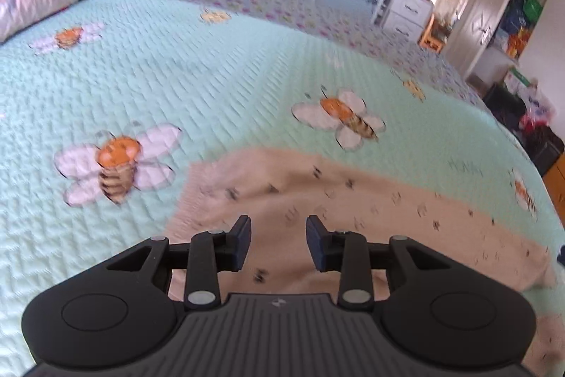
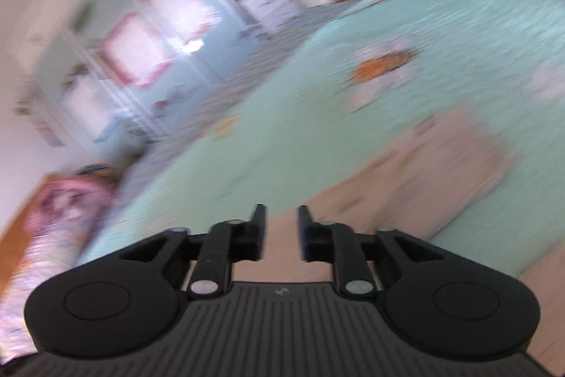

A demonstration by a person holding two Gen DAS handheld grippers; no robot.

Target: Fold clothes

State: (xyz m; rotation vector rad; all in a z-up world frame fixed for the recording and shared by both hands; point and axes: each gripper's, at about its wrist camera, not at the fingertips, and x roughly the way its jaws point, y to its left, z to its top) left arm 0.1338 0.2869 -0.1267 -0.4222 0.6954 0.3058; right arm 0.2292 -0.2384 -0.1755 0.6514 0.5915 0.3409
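- Left gripper [image 1: 279, 241] hangs over the beige cloth [image 1: 353, 218], jaws apart, empty.
- Right gripper [image 2: 281, 232], jaws narrowly apart, holds nothing.
- Cloth lies on the green bedspread [image 1: 176, 87].

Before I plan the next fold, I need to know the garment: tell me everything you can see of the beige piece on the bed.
The beige garment looks like soft, thin fabric, pale tan with small dark scattered prints. It lies spread on the mint quilted bedspread, mostly flat with shallow wrinkles; one straight edge and corner show near a bee motif. Its near end runs out of view. Neither claw grips it. The right wrist view is too blurred for detail.
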